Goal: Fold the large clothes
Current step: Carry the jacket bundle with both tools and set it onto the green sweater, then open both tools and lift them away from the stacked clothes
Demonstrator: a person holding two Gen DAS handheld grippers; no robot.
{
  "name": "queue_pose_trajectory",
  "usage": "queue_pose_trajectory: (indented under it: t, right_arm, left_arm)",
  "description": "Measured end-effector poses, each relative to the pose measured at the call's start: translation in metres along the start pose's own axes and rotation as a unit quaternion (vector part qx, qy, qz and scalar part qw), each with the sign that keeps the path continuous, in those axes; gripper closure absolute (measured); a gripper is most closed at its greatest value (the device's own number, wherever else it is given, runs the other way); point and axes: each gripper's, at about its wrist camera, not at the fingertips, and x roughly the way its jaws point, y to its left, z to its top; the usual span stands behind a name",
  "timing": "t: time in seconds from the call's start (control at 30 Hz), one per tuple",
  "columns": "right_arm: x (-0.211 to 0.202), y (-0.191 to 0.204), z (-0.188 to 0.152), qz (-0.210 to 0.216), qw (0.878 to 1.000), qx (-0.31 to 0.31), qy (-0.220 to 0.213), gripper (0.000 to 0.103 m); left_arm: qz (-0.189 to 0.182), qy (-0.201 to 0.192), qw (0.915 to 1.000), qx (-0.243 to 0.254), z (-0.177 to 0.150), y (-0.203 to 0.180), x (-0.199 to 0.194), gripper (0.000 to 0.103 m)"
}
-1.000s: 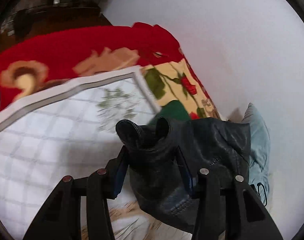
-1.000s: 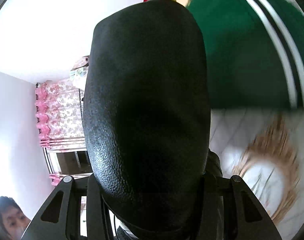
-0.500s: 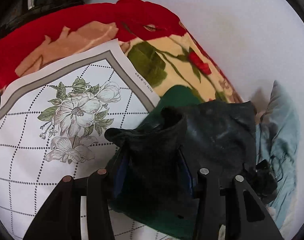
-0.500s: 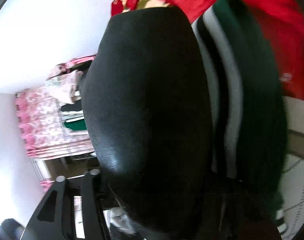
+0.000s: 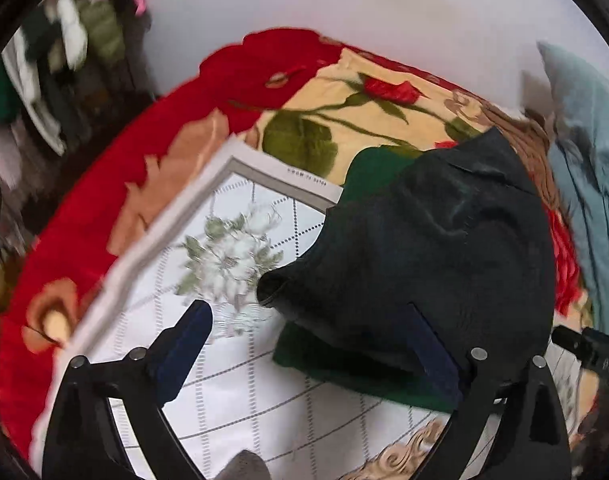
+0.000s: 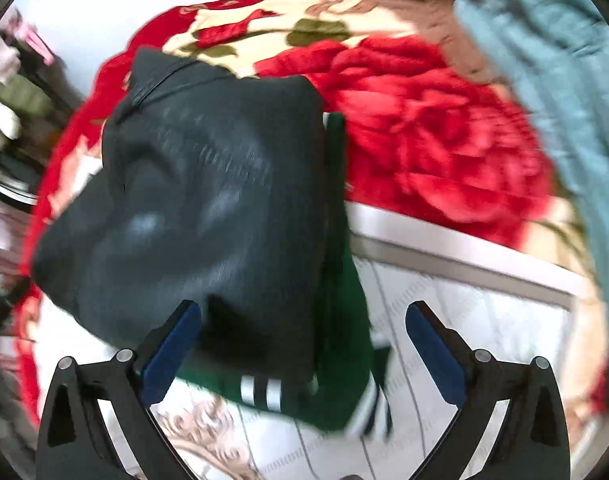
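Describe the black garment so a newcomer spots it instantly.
Start at the red floral blanket, then the white grid-patterned sheet over it. At the sheet's edge a folded green garment lies; the black garment sits on top, dark, stripeless, leathery-looking.

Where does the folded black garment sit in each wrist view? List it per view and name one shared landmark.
Left wrist: black garment right of centre, lying on the green garment.
Right wrist: black garment left of centre, over the green garment.
Shared landmark: the red floral blanket behind it.
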Motion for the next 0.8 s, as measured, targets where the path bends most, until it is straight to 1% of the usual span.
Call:
queue_pose_trajectory:
  t: [0.03, 0.07, 0.1, 0.17, 0.23, 0.27, 0.3, 0.33, 0.4, 0.6, 0.67, 0.8]
  right_arm:
    - [-0.014, 0.011, -0.01, -0.023, 1.0, 0.001, -0.009, 0.0]
    - [-0.03, -0.006, -0.041, -0.036, 0.999, 0.004, -0.014, 0.0]
    - [-0.046, -0.009, -0.054, -0.045, 0.999, 0.012, -0.022, 0.0]
    - [-0.086, 0.007, -0.093, -0.058, 0.997, 0.023, -0.039, 0.0]
    - [-0.124, 0.017, -0.117, -0.077, 0.995, 0.034, -0.058, 0.0]
    - [-0.137, 0.021, -0.129, -0.082, 0.994, 0.038, -0.063, 0.0]
    - [-0.164, 0.032, -0.145, -0.087, 0.993, 0.041, -0.071, 0.0]
    - [-0.187, 0.037, -0.156, -0.097, 0.991, 0.044, -0.083, 0.0]
    - [-0.217, 0.041, -0.173, -0.108, 0.988, 0.048, -0.096, 0.0]
    - [-0.358, 0.066, -0.237, -0.133, 0.979, 0.061, -0.144, 0.0]
    - [-0.396, 0.074, -0.254, -0.136, 0.976, 0.064, -0.155, 0.0]
    - [-0.478, 0.088, -0.296, -0.147, 0.97, 0.07, -0.178, 0.0]
  left_arm:
    - [0.004, -0.003, 0.9999, 0.009, 0.0, -0.001, -0.008, 0.005]
    - [0.007, -0.008, 0.9998, 0.019, -0.001, -0.004, -0.02, 0.004]
    - [0.008, -0.013, 0.9995, 0.028, -0.004, -0.005, -0.033, 0.003]
    - [0.005, -0.027, 0.9984, 0.049, -0.009, -0.009, -0.061, 0.002]
    - [0.007, -0.037, 0.9972, 0.065, -0.012, -0.011, -0.085, 0.002]
    - [0.006, -0.042, 0.9963, 0.075, -0.016, -0.011, -0.103, 0.002]
    - [0.007, -0.044, 0.996, 0.078, -0.017, -0.011, -0.114, 0.002]
    - [0.003, -0.045, 0.9956, 0.082, -0.021, -0.01, -0.131, 0.002]
    - [-0.005, -0.047, 0.995, 0.088, -0.026, -0.007, -0.161, 0.001]
    - [-0.027, -0.053, 0.9934, 0.098, -0.045, 0.01, -0.254, 0.001]
    - [-0.03, -0.06, 0.9923, 0.104, -0.052, 0.017, -0.292, 0.001]
    - [-0.036, -0.079, 0.9894, 0.116, -0.064, 0.027, -0.354, 0.002]
